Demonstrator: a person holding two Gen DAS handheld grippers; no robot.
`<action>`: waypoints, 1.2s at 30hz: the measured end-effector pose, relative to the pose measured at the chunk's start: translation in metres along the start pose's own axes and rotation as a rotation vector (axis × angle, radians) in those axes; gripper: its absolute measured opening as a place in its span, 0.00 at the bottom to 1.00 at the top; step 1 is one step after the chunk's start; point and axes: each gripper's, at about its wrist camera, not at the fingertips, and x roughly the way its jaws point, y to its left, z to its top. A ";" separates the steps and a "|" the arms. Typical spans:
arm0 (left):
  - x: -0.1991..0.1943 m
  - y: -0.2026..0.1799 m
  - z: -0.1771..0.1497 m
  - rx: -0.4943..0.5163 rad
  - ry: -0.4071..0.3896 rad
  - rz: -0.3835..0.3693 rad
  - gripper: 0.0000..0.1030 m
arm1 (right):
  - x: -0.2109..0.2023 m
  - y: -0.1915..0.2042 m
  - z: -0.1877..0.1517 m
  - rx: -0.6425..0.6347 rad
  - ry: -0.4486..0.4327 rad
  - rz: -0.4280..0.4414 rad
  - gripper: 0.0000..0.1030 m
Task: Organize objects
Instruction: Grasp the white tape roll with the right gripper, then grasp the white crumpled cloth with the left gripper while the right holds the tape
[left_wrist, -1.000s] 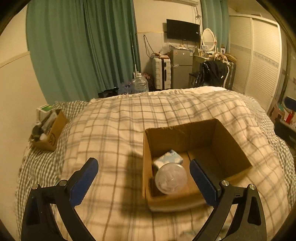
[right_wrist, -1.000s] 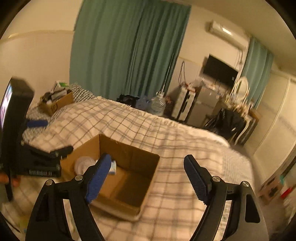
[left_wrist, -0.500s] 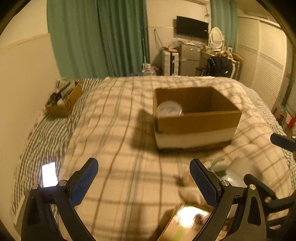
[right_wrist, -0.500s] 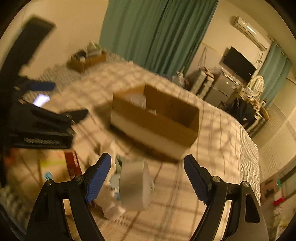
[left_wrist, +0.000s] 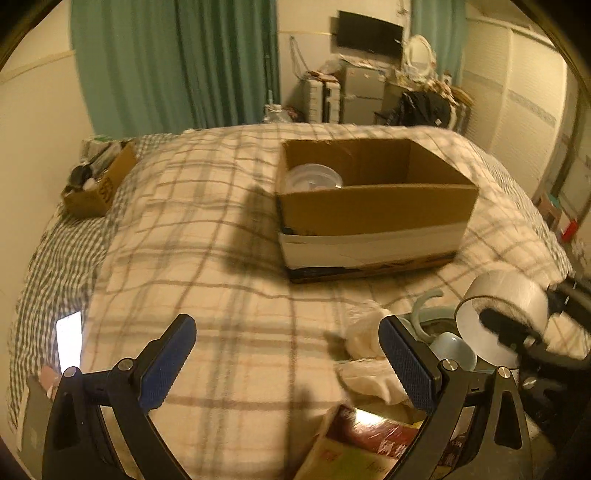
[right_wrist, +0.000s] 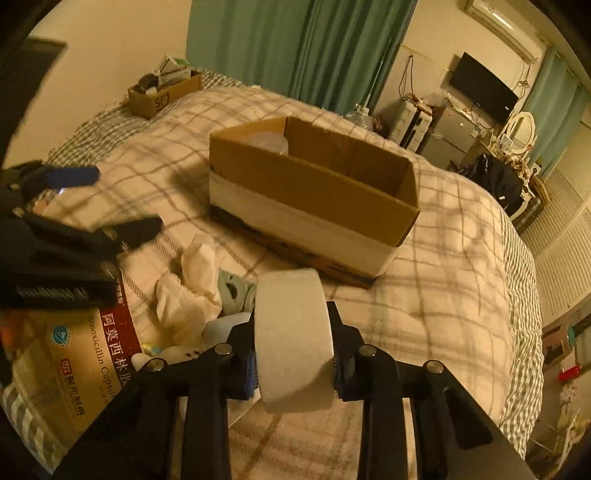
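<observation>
Right gripper (right_wrist: 293, 363): mine, pinching the tape roll (right_wrist: 293, 339) across its flat sides, lifted clear of the bed (right_wrist: 454, 280).
Left gripper (left_wrist: 286, 363): mine, blue pads spread wide with nothing between them, hovering over the bed's near edge.
Tape: a broad pale roll, smooth and slightly glossy; in the left view it shows as a hollow ring (left_wrist: 502, 310) above the pile.
Box (right_wrist: 314, 201): plain brown cardboard, open top, a white band around its lower walls, mid-bed and well apart from the tape.
Tub (left_wrist: 313, 178): round, clear plastic, in the box's far-left corner.
In the way: a low pile lies on the bed between the tape and the box.
Pile: crumpled white cloth (right_wrist: 197, 280), soft and folded; a pale blue curved plastic piece (right_wrist: 232, 291); a rounded pale blue cup (left_wrist: 452, 350) just beside it.
Carton (right_wrist: 79, 354): flat tan and dark red card with printed text, at the near edge beside the cloth.
Phone (left_wrist: 69, 341): a lit screen, lying flat near the bed's left edge.
Small box (right_wrist: 164, 94): cardboard, full of odds and ends, at the far-left corner.
Bed cover: cream plaid blanket, fuzzy, over a finer check sheet.
</observation>
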 end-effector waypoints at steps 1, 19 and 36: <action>0.003 -0.004 0.001 0.016 0.006 -0.007 0.99 | -0.002 -0.002 0.002 0.007 -0.010 0.002 0.27; 0.054 -0.055 -0.006 0.172 0.285 -0.210 0.57 | -0.017 -0.082 -0.001 0.148 -0.111 -0.045 0.27; -0.009 -0.026 -0.004 0.092 0.099 -0.201 0.10 | -0.056 -0.065 -0.006 0.140 -0.178 -0.052 0.27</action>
